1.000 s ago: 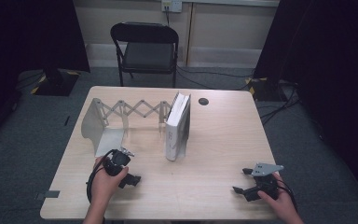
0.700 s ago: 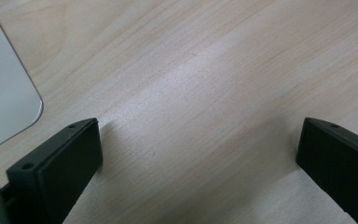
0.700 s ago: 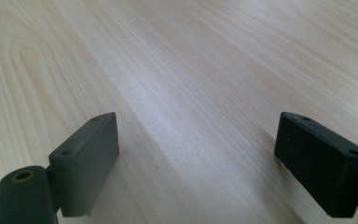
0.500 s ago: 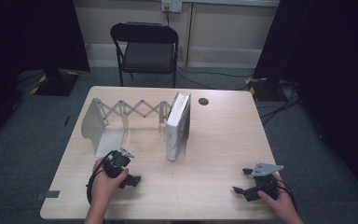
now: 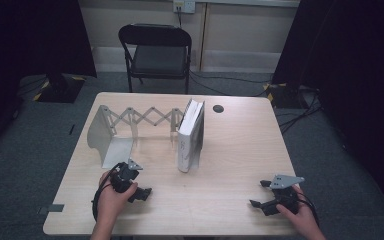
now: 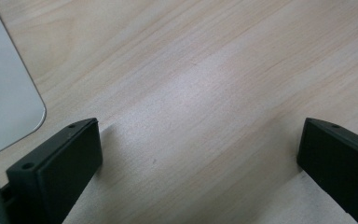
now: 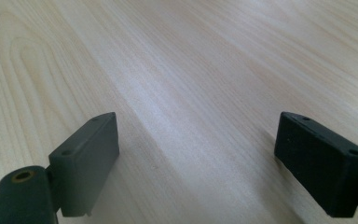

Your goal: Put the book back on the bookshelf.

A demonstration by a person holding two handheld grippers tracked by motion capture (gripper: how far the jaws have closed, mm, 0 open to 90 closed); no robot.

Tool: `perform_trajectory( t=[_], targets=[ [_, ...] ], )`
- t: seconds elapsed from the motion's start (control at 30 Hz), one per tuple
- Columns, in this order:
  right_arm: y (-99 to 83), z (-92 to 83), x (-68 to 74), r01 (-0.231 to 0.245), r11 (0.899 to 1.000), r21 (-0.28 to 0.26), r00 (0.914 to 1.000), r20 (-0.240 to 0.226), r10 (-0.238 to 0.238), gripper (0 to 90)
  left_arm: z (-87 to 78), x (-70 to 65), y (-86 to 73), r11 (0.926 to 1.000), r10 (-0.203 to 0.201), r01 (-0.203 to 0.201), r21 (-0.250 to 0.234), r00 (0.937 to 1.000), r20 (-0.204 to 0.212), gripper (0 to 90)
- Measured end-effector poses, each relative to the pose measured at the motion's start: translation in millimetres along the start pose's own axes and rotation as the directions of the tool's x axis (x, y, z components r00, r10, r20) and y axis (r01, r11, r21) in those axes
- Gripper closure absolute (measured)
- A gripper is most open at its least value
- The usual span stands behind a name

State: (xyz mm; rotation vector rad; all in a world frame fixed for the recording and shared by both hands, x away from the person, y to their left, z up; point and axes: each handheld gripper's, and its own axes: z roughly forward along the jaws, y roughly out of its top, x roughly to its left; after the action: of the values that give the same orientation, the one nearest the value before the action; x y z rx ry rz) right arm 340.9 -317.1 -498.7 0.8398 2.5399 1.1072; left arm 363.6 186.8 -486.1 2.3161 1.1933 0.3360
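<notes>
Bench [image 5: 240, 150] of pale wood carries an expandable metal book rack [image 5: 130, 125] at about ten o'clock from its middle and a stack of white books [image 5: 191, 135] standing upright just above the middle, at twelve o'clock. The books lean against the rack's right end plate and touch it; the rack's accordion lattice stretches leftward to a curved grey end plate, whose foot lies flat on the wood.

The left gripper [image 5: 141, 192] sits at seven o'clock on the bench, held in the person's left hand [image 5: 112, 200], just below the foot of the rack's left end plate and well apart from the books. In the left gripper view its jaws are spread wide over bare wood, holding nothing, and a rounded corner of the grey plate [image 6: 4, 98] shows at nine o'clock beside the left jaw.

The right gripper [image 5: 261, 194] rests at five o'clock near the bench's front edge, held in the right hand [image 5: 300, 215], with its grey three-cornered plate on top. It is well apart from the books and the rack. In the right gripper view [image 7: 196, 154] its jaws are likewise spread wide, low over plain wood grain, gripping nothing.

A black folding chair [image 5: 155, 50] stands beyond the bench at twelve o'clock, and a small dark round disc [image 5: 218, 108] lies on the bench near its far edge at one o'clock.
</notes>
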Motion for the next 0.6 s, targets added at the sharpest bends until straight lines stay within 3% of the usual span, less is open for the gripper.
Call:
perform_trajectory(
  t=[0.3, 0.6],
  targets=[
    [0.0, 0.0, 0.1, 0.0, 1.0, 0.001, 1.0, 0.0, 0.0, 13.1, 0.4, 0.3, -3.2, 0.9994, 0.0, 0.0, -0.034, 1.0, 0.005, 0.0],
    [0.0, 0.0, 0.0, 0.001, 1.0, 0.001, 1.0, 0.0, -0.001, 13.1, 1.5, 1.7, -10.0, 0.9946, 0.014, -0.013, -0.103, 0.9999, 0.007, 0.0]
  ],
)
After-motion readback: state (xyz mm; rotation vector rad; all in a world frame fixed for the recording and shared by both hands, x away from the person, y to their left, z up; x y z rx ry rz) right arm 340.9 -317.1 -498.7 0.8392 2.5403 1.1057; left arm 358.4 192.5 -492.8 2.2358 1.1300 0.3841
